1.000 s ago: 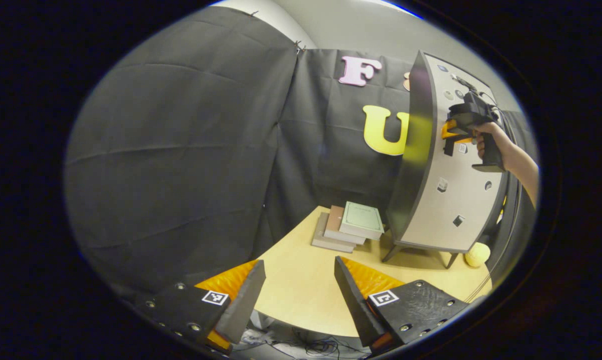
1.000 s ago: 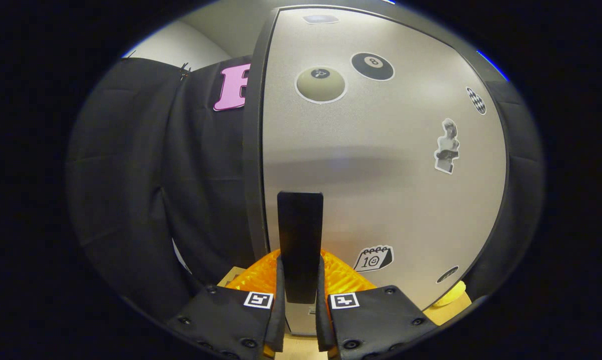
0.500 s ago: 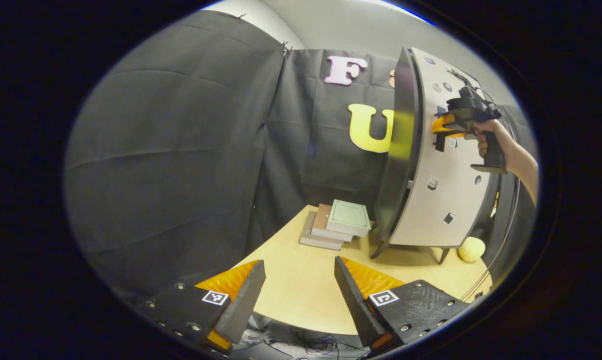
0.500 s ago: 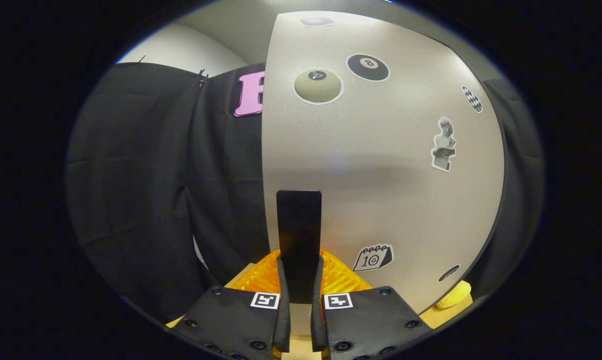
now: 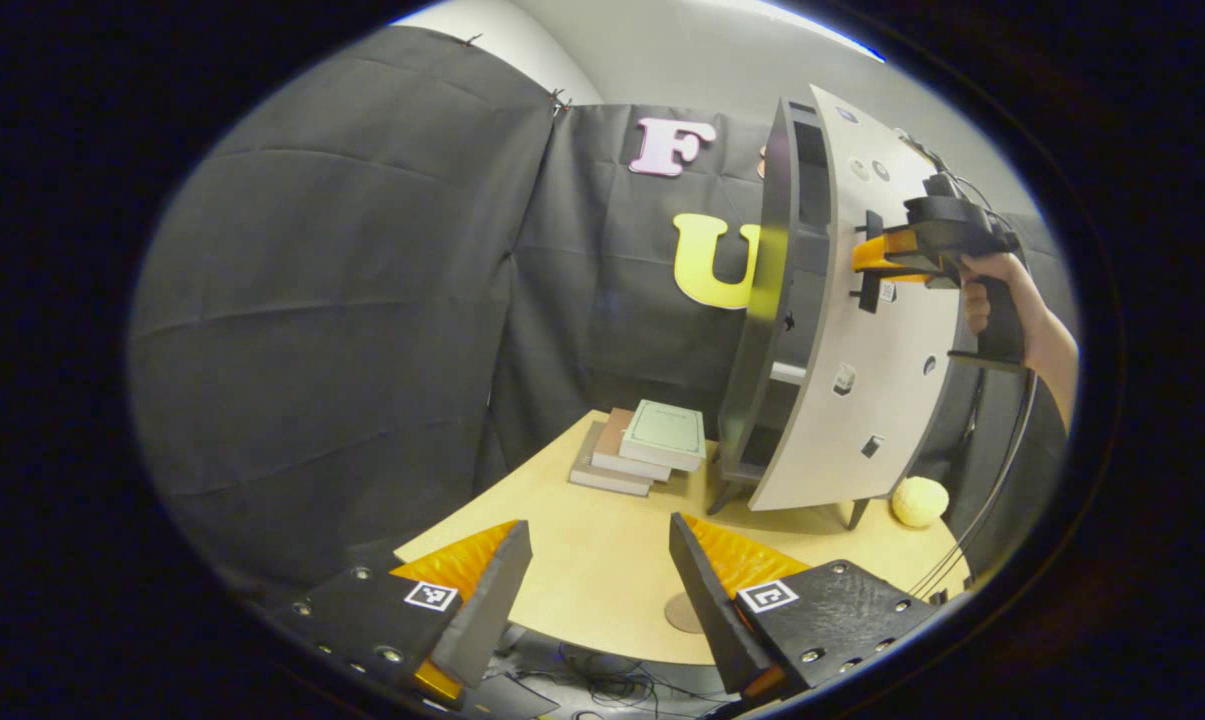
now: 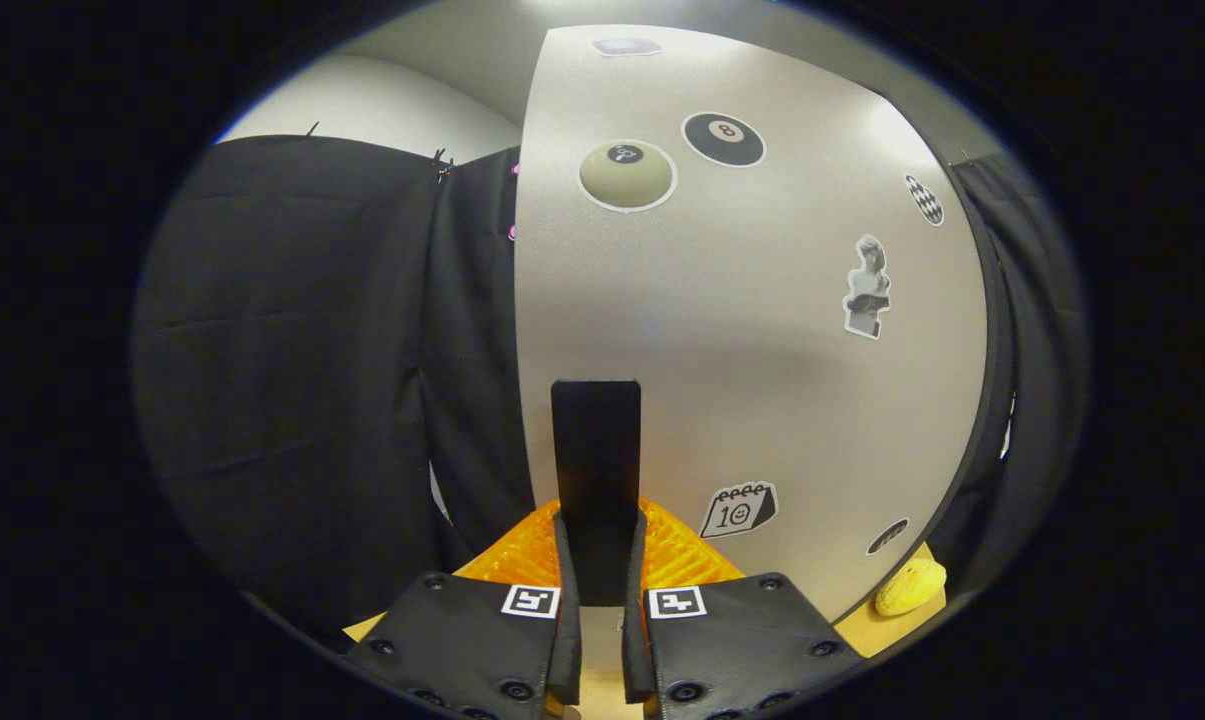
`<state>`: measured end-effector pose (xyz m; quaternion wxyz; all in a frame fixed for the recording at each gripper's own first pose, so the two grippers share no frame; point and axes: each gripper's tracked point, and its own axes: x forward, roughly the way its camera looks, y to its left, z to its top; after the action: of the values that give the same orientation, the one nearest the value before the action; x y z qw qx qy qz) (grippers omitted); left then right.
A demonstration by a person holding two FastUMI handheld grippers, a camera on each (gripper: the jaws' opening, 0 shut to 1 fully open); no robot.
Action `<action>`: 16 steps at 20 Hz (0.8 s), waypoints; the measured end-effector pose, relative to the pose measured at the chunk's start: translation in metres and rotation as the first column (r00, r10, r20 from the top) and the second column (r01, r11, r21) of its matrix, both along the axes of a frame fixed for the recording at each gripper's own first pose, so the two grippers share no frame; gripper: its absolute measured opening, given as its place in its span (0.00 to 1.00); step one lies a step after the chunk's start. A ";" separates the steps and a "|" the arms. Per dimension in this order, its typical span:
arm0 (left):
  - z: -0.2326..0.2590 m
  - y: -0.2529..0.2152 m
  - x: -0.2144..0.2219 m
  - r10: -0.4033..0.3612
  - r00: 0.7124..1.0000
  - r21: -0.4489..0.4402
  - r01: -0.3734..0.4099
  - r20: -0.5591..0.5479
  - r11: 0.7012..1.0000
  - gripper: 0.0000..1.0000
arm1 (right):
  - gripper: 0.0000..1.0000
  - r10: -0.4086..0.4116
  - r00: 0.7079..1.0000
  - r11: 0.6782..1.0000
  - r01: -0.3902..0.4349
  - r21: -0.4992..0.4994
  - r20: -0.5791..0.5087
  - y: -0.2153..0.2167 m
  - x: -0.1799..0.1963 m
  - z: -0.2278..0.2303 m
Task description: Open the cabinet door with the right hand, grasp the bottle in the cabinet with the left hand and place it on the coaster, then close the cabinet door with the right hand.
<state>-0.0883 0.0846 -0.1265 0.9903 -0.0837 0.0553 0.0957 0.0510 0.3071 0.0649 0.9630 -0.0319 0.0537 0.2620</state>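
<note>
Cabinet door (image 6: pixel 752 330): matte speckled panel, stickered, ajar; right gripper (image 6: pixel 597 655) fingers clamp flat bar handle (image 6: pixel 596 480). Left gripper (image 5: pixel 592 590) fingers wide above smooth wooden tabletop (image 5: pixel 602 560).

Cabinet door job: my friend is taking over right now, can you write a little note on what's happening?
Right gripper: jaws shut on the black upright handle of the grey stickered cabinet door; the left gripper view shows that door partly swung open.
Left gripper: jaws open, empty, hovering over the near edge of the light wooden table.
Round brown coaster: on the table by the left gripper's jaws, bare.
Bottle: not visible inside the cabinet from here.
Done: door grasped and started open.
Left: finish opening, take the bottle with the left gripper, set it on the coaster, close the door.
</note>
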 end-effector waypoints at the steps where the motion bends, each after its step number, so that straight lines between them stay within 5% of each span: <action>1: 0.003 -0.003 0.000 -0.004 1.000 0.001 0.004 0.003 1.000 0.84 | 0.18 0.006 1.000 1.000 -0.006 0.002 0.000 -0.002 -0.003 0.000; 16: 0.030 -0.068 0.039 -0.200 0.979 0.106 0.197 0.021 0.975 0.84 | 0.18 0.049 0.999 0.997 -0.050 0.055 0.019 -0.037 -0.037 0.000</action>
<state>-0.0489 0.0164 -0.0969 0.9987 -0.0277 0.0426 -0.0024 0.0136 0.2699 0.0652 0.9572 -0.0085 0.0372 0.2869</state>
